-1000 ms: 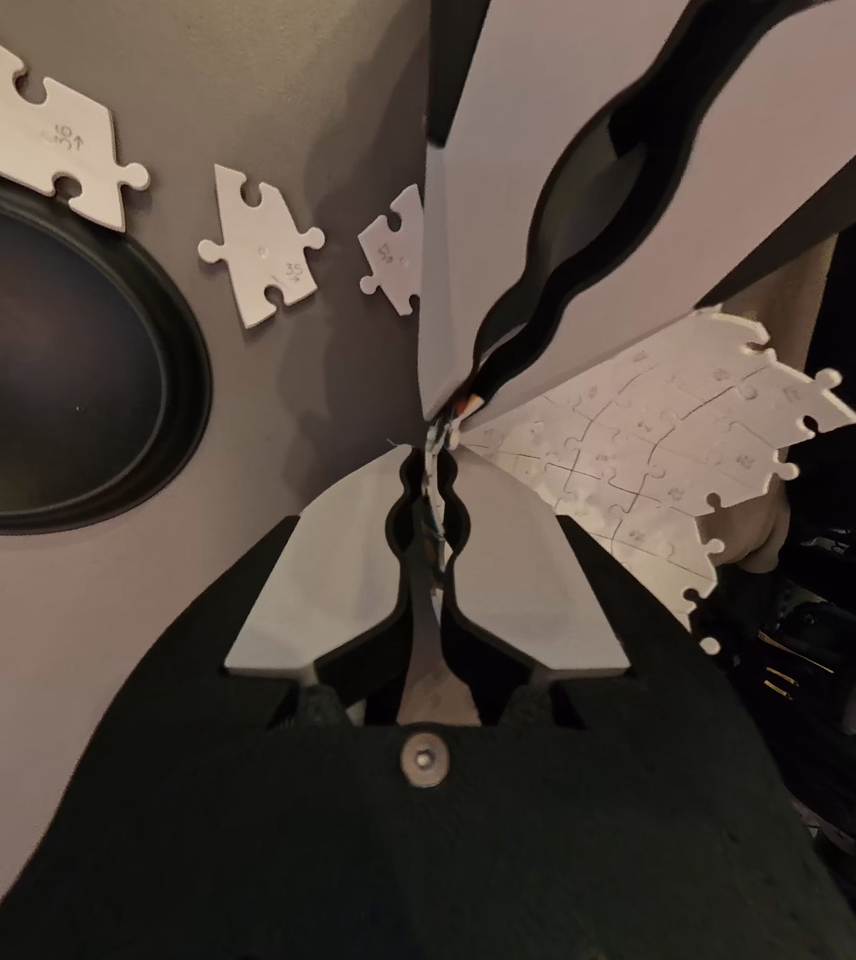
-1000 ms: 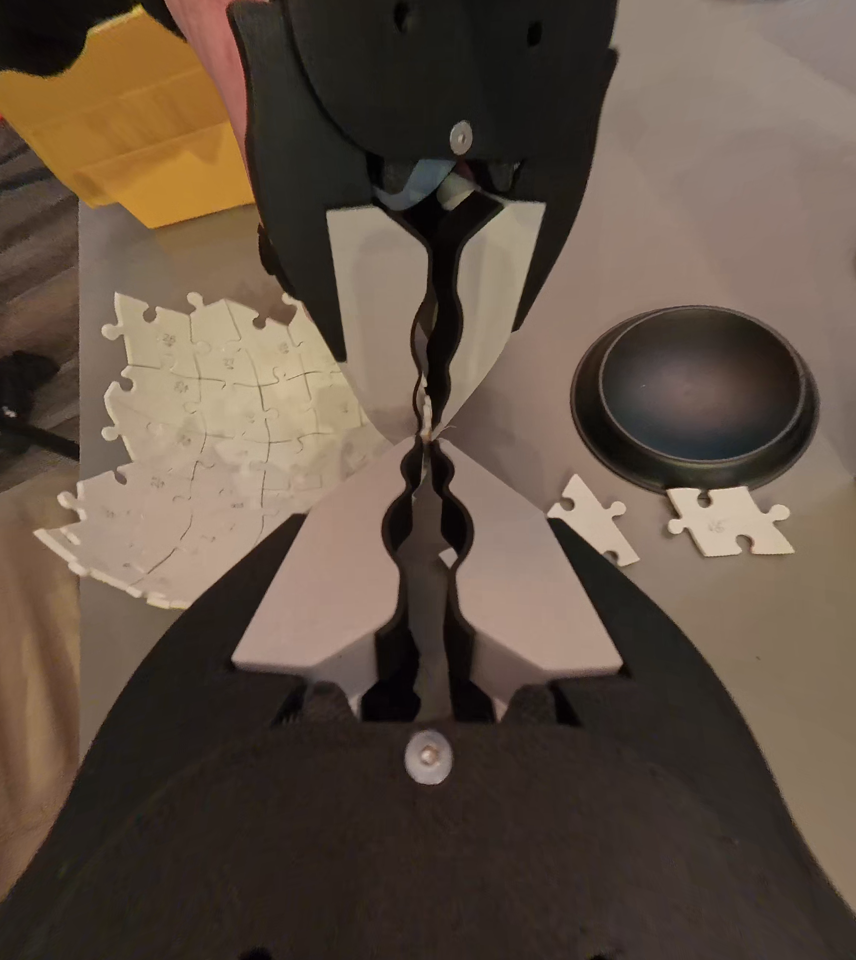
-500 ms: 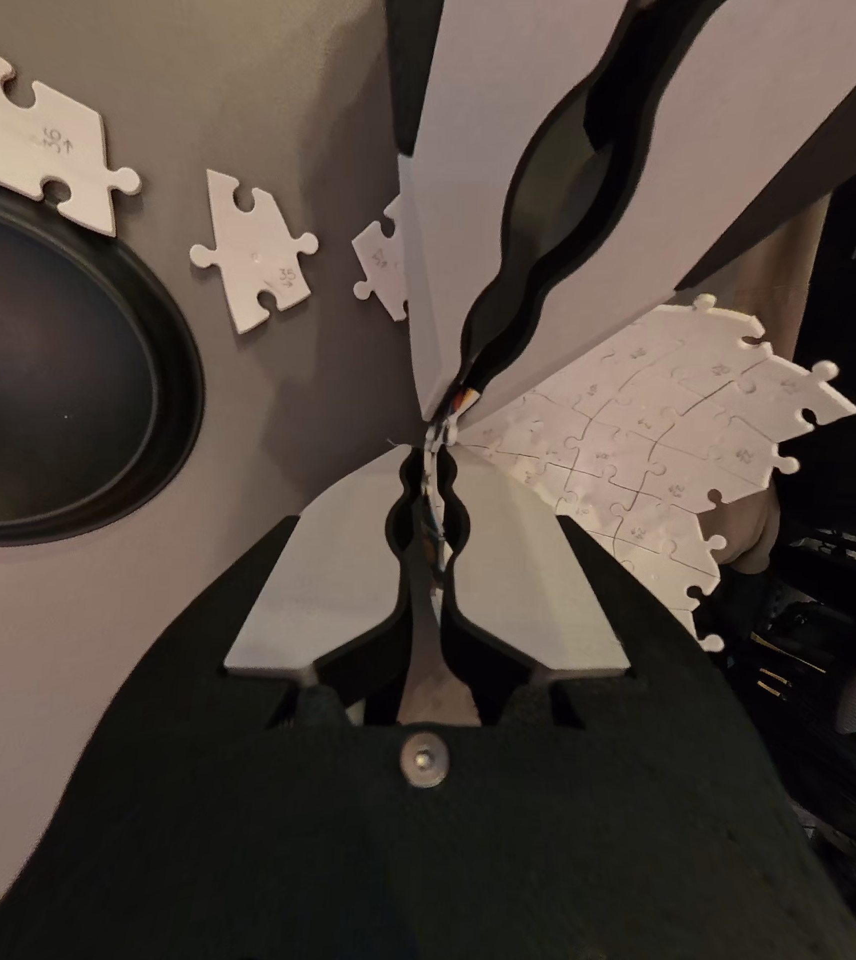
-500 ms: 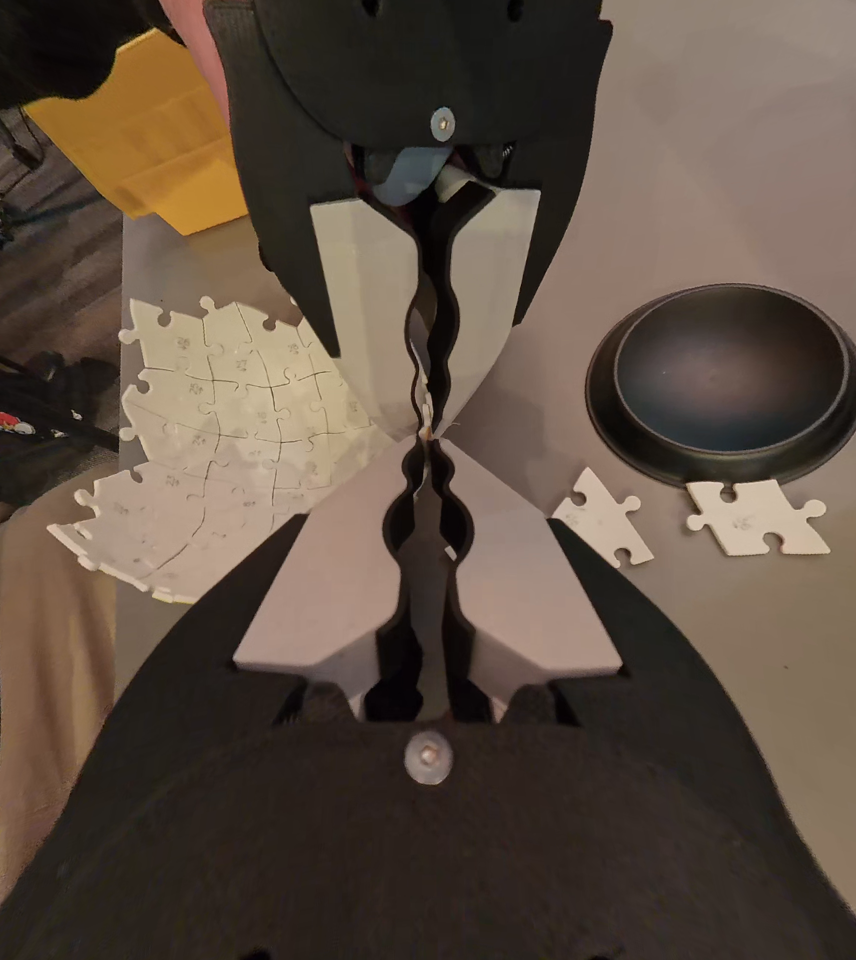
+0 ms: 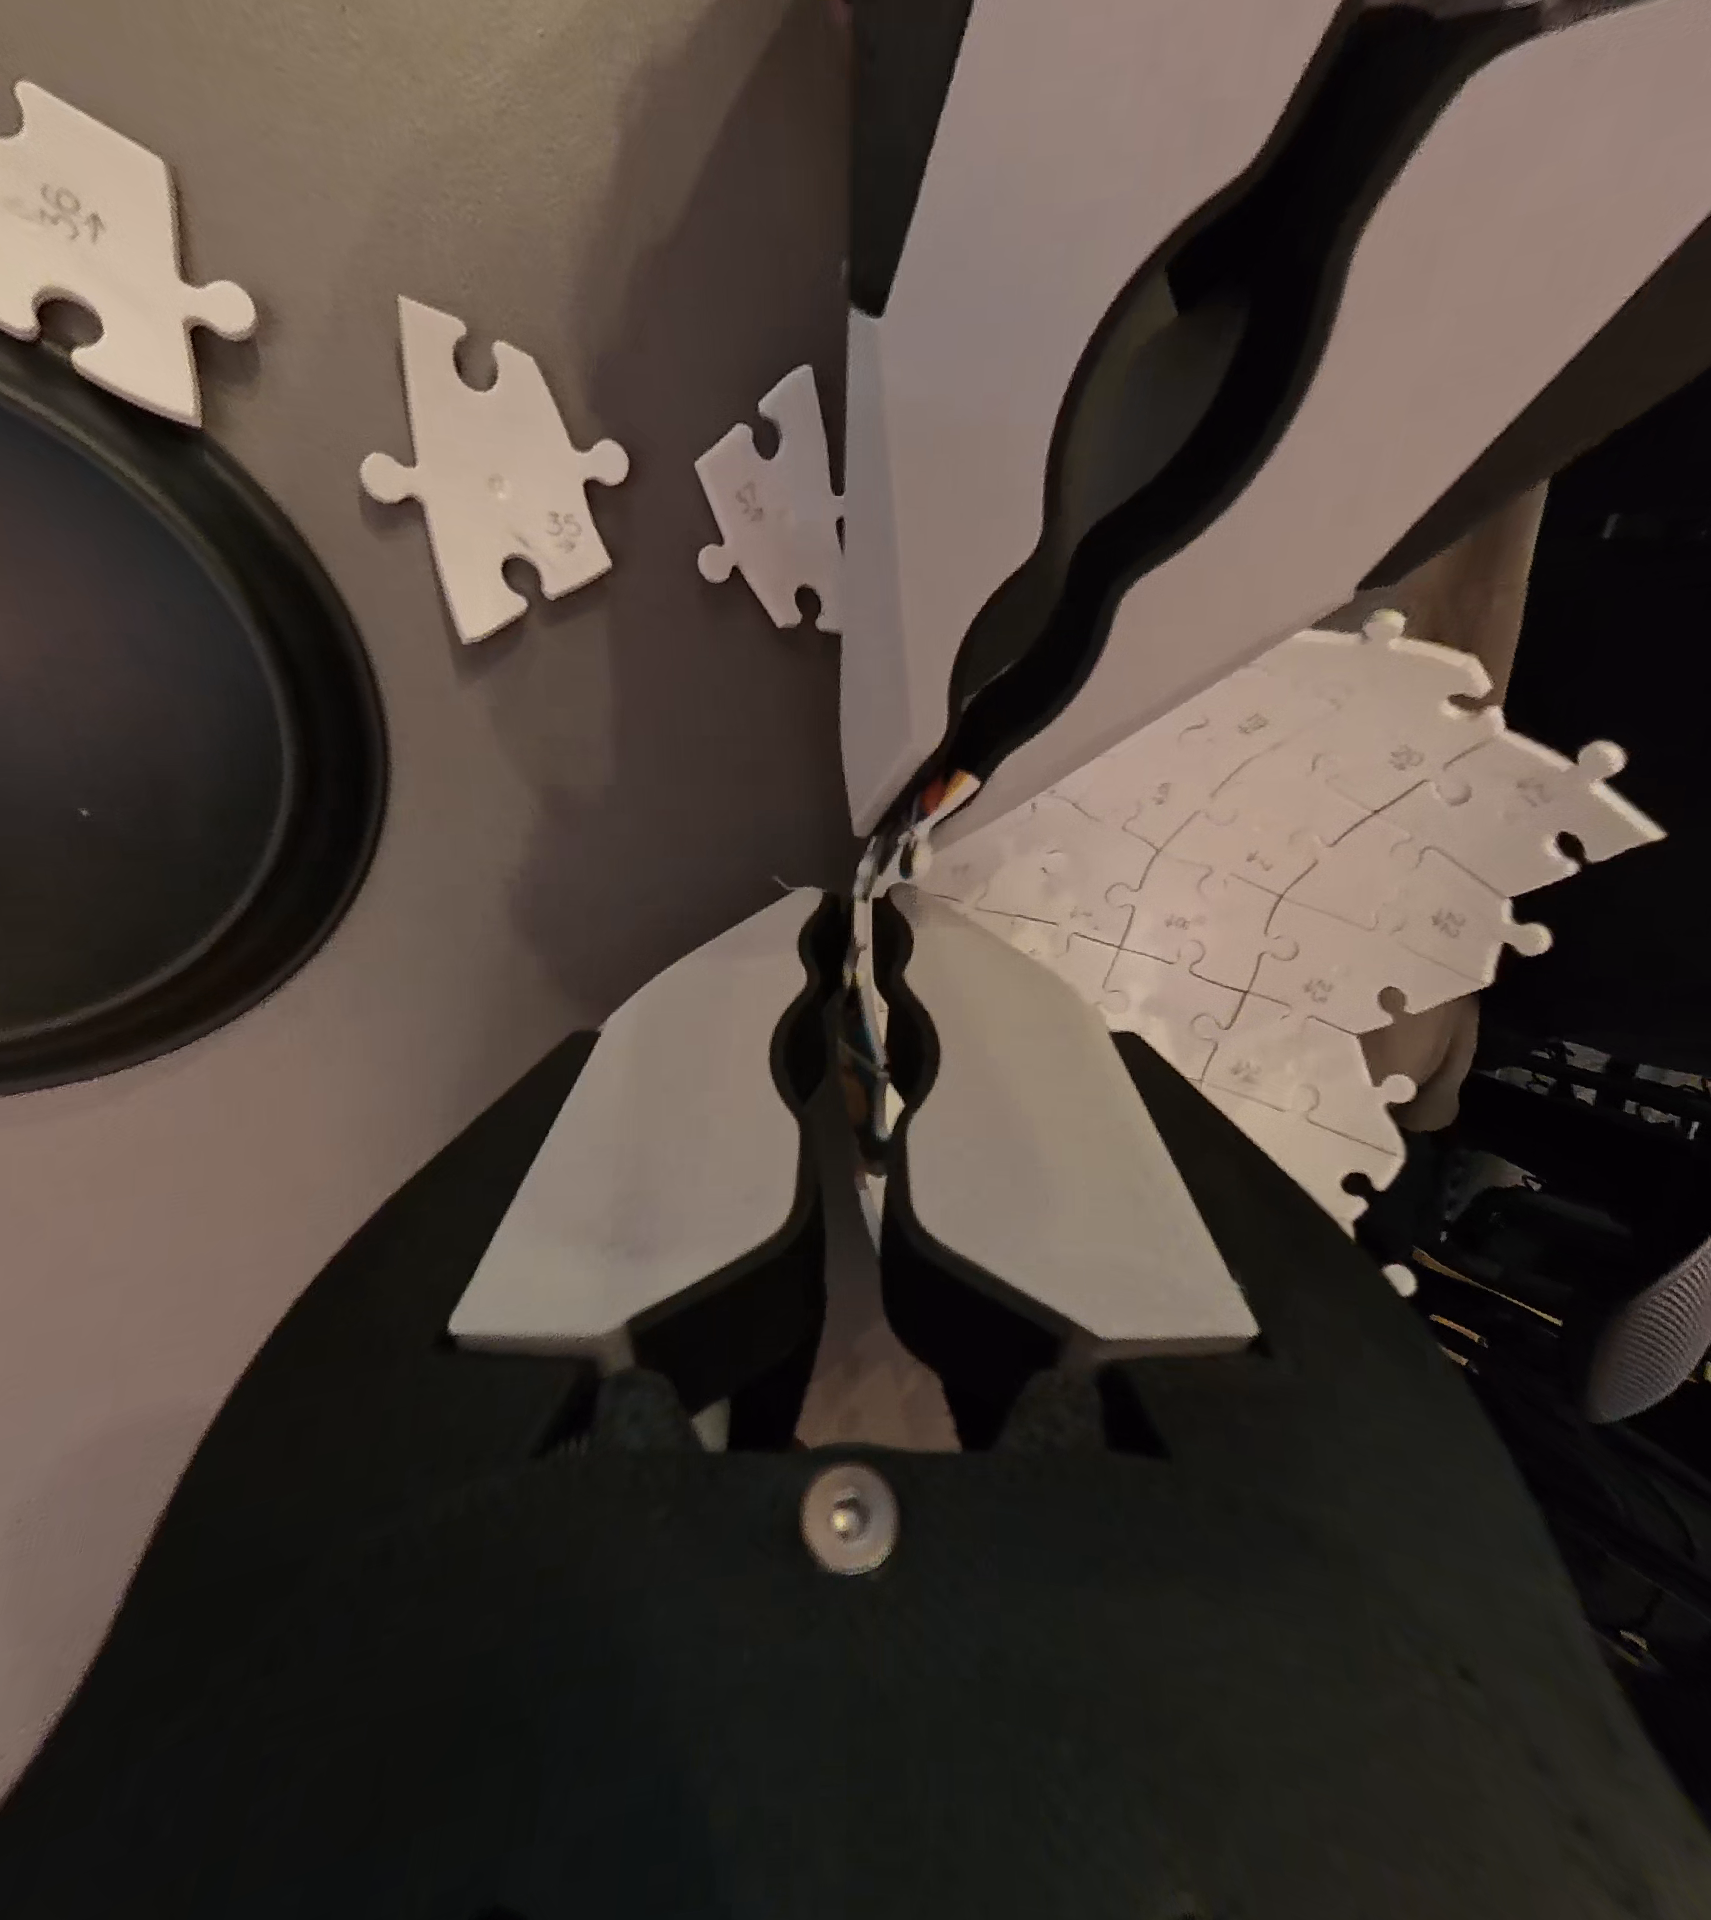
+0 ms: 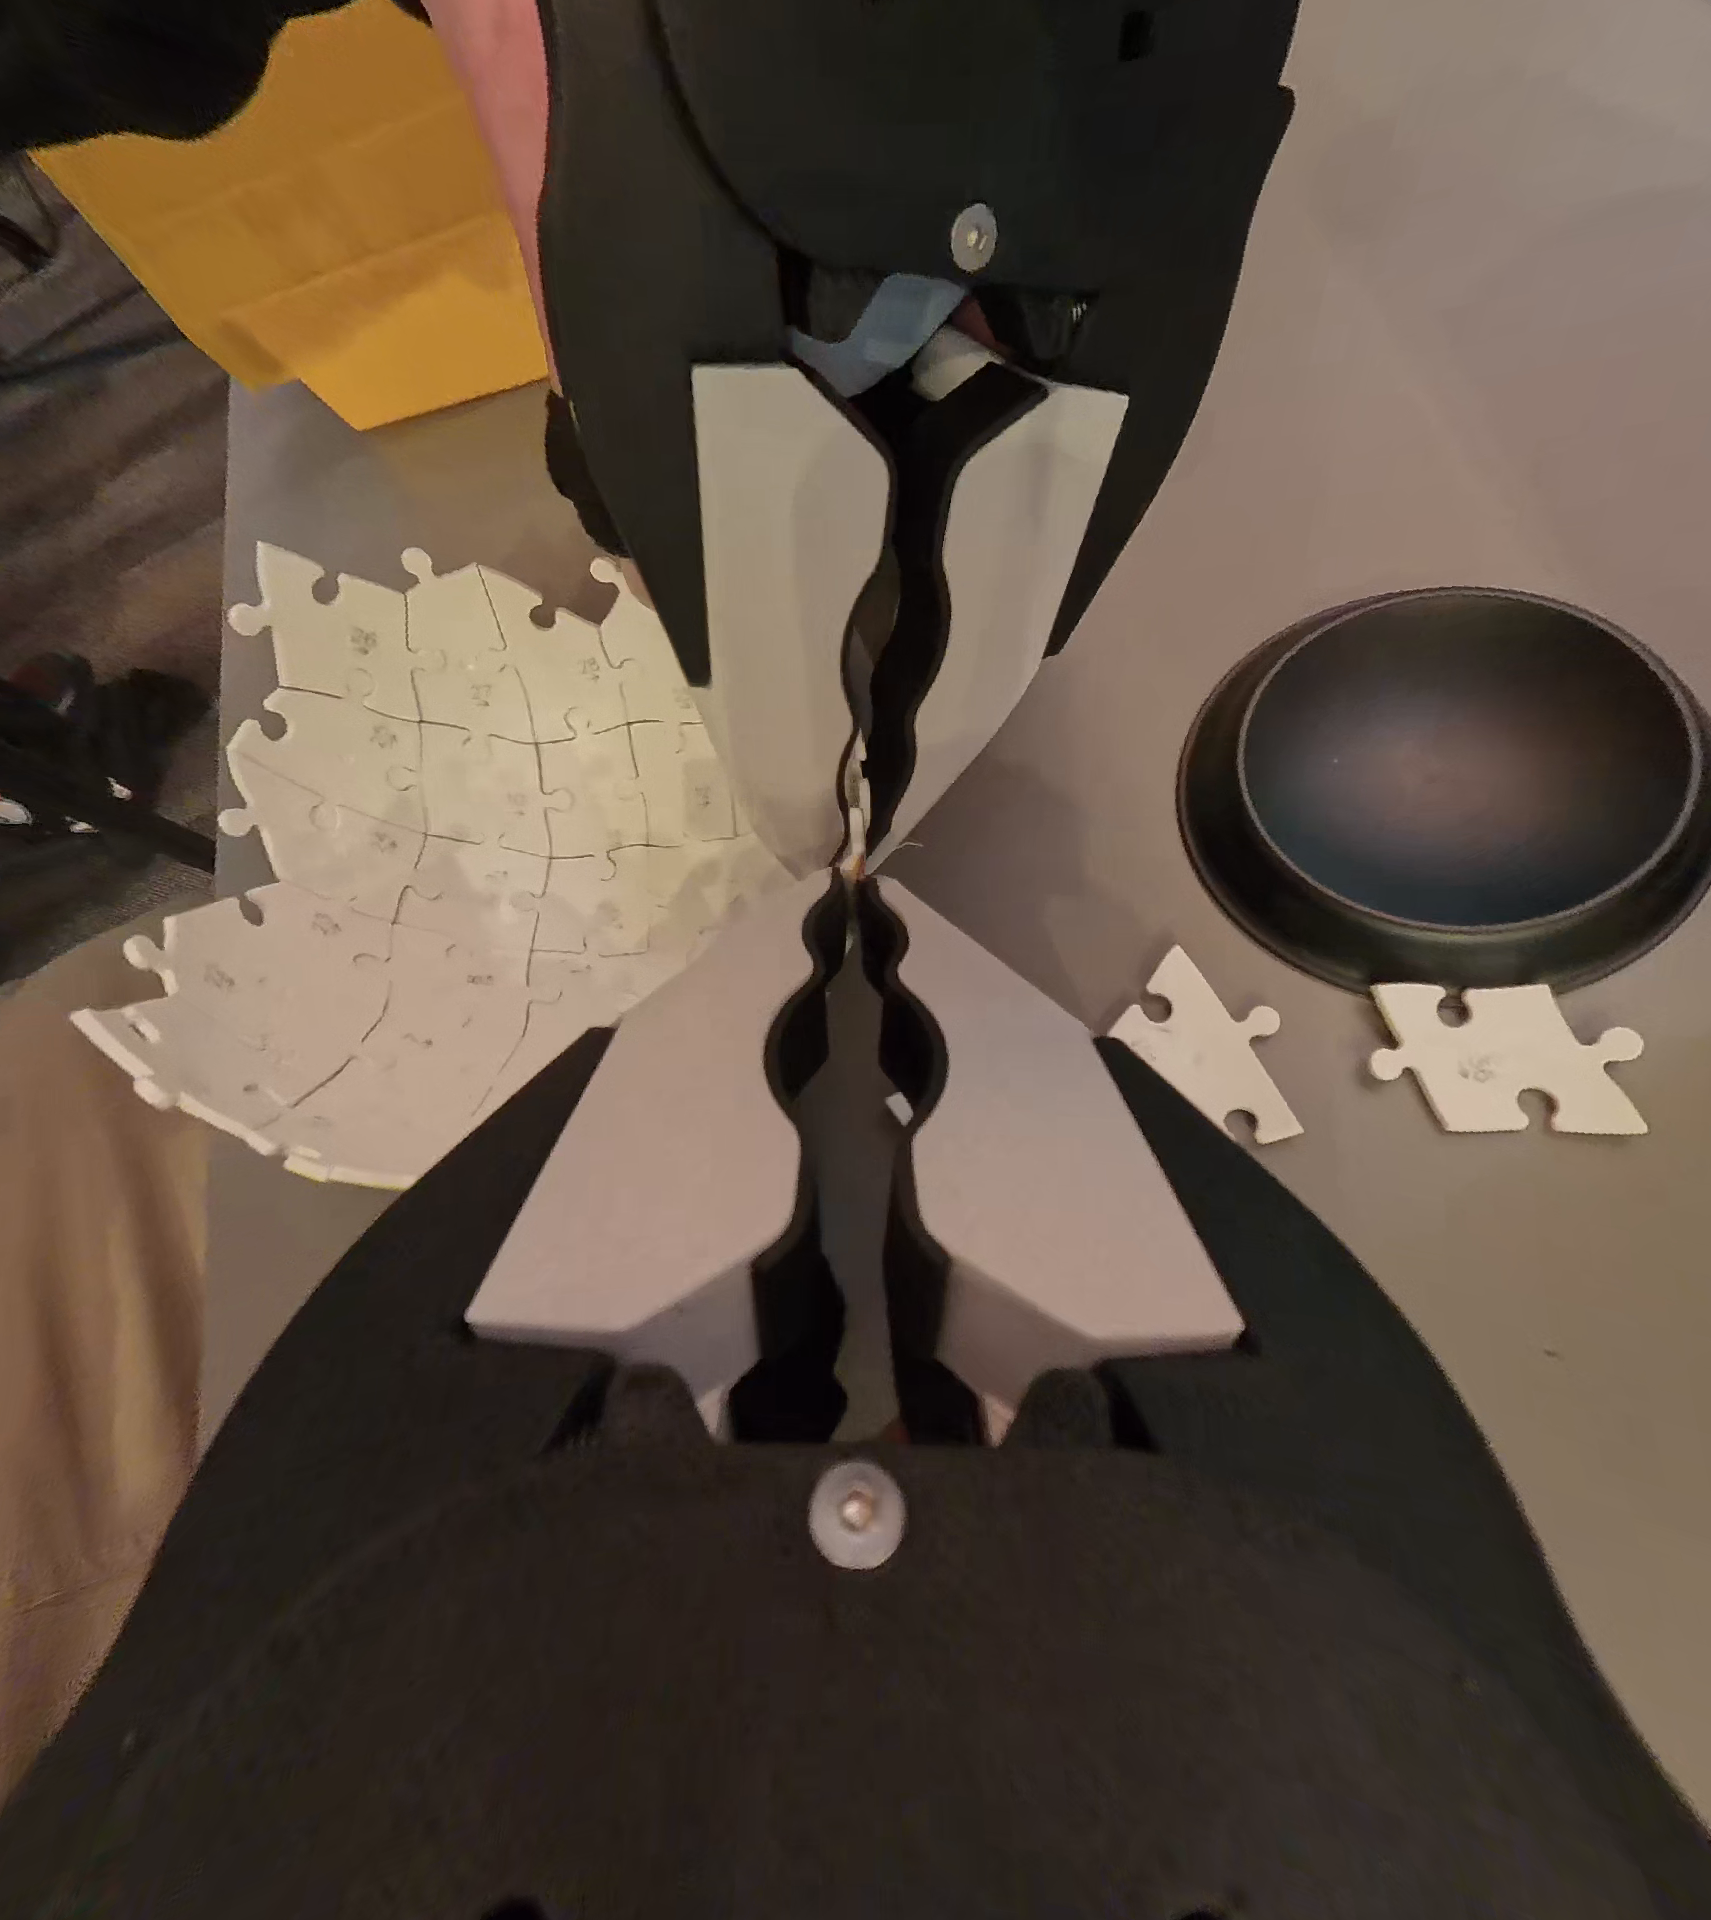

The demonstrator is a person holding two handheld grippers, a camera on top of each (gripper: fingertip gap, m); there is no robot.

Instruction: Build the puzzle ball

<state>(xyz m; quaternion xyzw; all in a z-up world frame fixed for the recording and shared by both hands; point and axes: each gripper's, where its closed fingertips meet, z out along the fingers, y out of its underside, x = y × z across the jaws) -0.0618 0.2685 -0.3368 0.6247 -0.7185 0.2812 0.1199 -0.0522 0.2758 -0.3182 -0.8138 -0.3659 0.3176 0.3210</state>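
Observation:
My left gripper [image 5: 861,904] is shut on a white puzzle piece [image 5: 863,940] seen edge-on between its fingers. My right gripper [image 6: 851,883] is shut on another thin puzzle piece [image 5: 944,805] with a coloured face. The two grippers meet tip to tip above the grey table [image 6: 1453,1351], and the pieces touch at the tips. The left gripper shows from above in the right wrist view [image 6: 856,821]. The right gripper enters the left wrist view [image 5: 918,821] from the top right. The curved, part-built puzzle shell [image 6: 435,852] lies at the table's edge and also shows in the left wrist view [image 5: 1298,883].
A black bowl-shaped stand [image 6: 1453,790] sits on the table, also in the left wrist view [image 5: 103,727]. Loose white pieces lie near it [image 6: 1204,1049] [image 6: 1505,1070] [image 5: 498,488] [image 5: 778,520] [image 5: 61,218]. A yellow box [image 6: 331,239] stands beyond the table. A person's trouser leg [image 6: 72,1299] is at the left. The grippers are tip to tip, or close to it.
Both grippers stay shut and tip to tip. The left gripper has tilted slightly in the right wrist view, and the table has shifted a little in both views.

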